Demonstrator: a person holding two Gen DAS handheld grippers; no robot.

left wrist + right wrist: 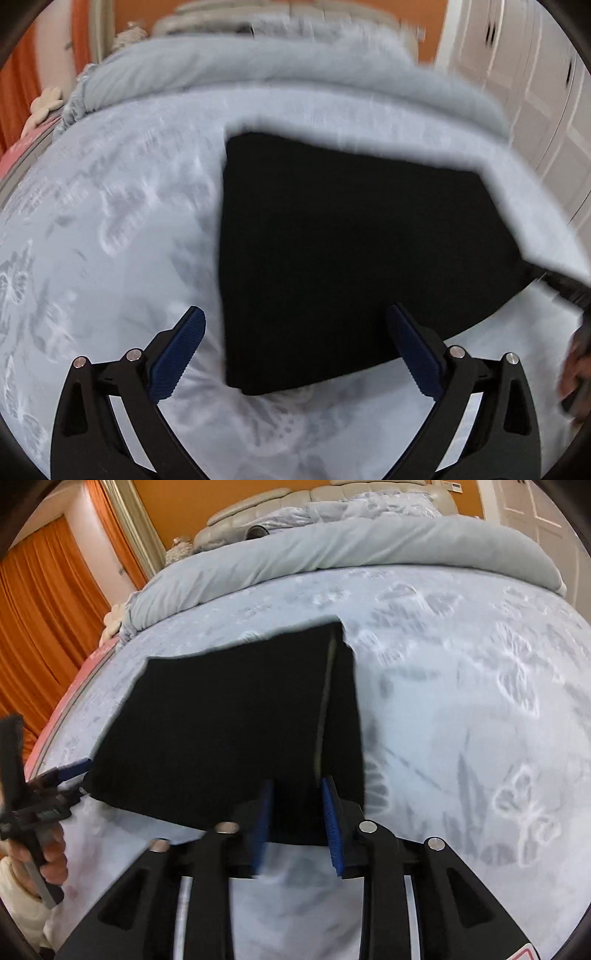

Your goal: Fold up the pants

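Observation:
The black pants (351, 240) lie folded into a flat block on the pale blue bed sheet (92, 221). My left gripper (295, 312) hovers over their near left corner with its blue pads spread wide and nothing pressed between them. In the right wrist view the pants (221, 720) show a pale seam line near their right edge. My right gripper (297, 786) sits low at the near edge; its jaws are narrowly apart, with black cloth seen in the gap but no pad pressing on it. The left gripper (79, 779) shows at the pants' left corner, held by a hand (51, 853).
A grey-blue duvet (332, 546) is bunched across the far end of the bed, before a padded headboard (295, 498). Orange curtains (37, 609) hang on the left. White wardrobe doors (535, 74) stand to the right. The butterfly-patterned sheet (461, 701) spreads bare right of the pants.

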